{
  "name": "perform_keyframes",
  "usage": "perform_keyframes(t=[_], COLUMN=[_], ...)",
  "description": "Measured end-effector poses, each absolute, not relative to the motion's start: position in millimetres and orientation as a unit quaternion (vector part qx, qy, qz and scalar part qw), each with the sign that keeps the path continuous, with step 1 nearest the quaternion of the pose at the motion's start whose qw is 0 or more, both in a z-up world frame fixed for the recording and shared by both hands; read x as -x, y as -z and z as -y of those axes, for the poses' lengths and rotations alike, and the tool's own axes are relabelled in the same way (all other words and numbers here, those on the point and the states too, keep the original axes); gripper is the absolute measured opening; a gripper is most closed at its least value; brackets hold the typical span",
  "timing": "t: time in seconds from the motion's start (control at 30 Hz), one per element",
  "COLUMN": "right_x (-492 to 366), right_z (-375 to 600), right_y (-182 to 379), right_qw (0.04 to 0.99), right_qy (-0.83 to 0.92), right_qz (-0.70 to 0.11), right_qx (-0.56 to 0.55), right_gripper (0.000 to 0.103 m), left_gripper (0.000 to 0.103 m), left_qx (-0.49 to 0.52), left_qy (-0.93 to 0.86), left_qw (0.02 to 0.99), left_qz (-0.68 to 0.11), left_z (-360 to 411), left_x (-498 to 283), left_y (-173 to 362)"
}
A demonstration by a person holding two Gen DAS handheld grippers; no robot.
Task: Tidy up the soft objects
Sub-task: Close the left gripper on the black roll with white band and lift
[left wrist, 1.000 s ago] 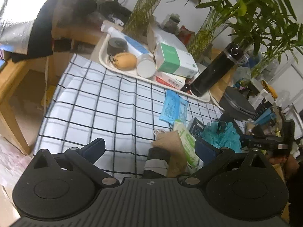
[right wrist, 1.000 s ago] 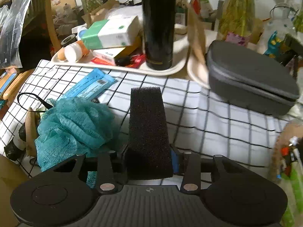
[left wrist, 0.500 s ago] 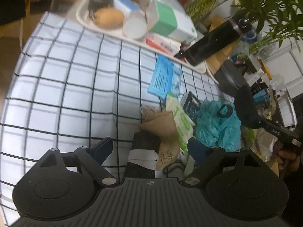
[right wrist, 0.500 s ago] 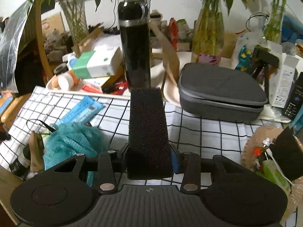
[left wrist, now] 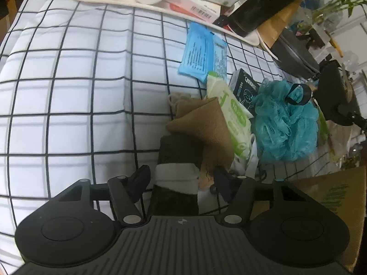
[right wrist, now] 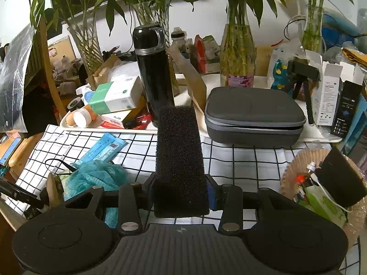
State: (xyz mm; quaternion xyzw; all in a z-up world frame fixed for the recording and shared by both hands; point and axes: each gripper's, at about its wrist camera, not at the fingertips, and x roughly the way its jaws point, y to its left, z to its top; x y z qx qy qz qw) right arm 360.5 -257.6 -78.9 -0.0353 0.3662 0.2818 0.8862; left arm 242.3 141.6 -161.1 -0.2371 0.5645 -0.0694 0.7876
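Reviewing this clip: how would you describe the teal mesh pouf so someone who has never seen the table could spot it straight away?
Start at the checked tablecloth and go to the cluster of items near its edge. The teal mesh pouf sits just beyond the green-and-white wipes pack. It is the only ruffled, netted ball there, and it has a dark loop on top.

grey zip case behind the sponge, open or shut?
Shut: the grey case has its lid down flush on the base, seam closed along the visible front.

A black flask point(right wrist: 154, 73) stood on a white tray point(right wrist: 68, 127). Left of the flask lay a green-and-white box point(right wrist: 114, 97); right of it sat a grey zip case point(right wrist: 253, 112), with leafy glass vases point(right wrist: 237, 52) behind.
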Motion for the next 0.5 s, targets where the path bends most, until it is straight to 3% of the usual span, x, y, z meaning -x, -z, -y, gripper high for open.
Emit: perform_keyframes(t=[0.03,0.13,0.5], right_x=[-360,-357,-345], right_z=[258,259,267], right_y=[79,78,76], right_qw=[0.886,0.886,0.886], right_qy=[-0.282,-0.281,-0.276], right_qz=[-0.366,-0.367,-0.371], right_qx=[0.036,0.037,0.032], right_gripper=[0.045,0.045,0.045], left_gripper=[0.059,0.043,0.042], left_qx=[0.237,0.215,0.205], left_qy=[0.069,0.058,0.027], left_qw=[0.789,0.795,0.837], left_qz=[-0.563,-0.564,-0.507], left_z=[-141,-137,-145], left_x=[-243,-242,-239], left_y=[161,160,131])
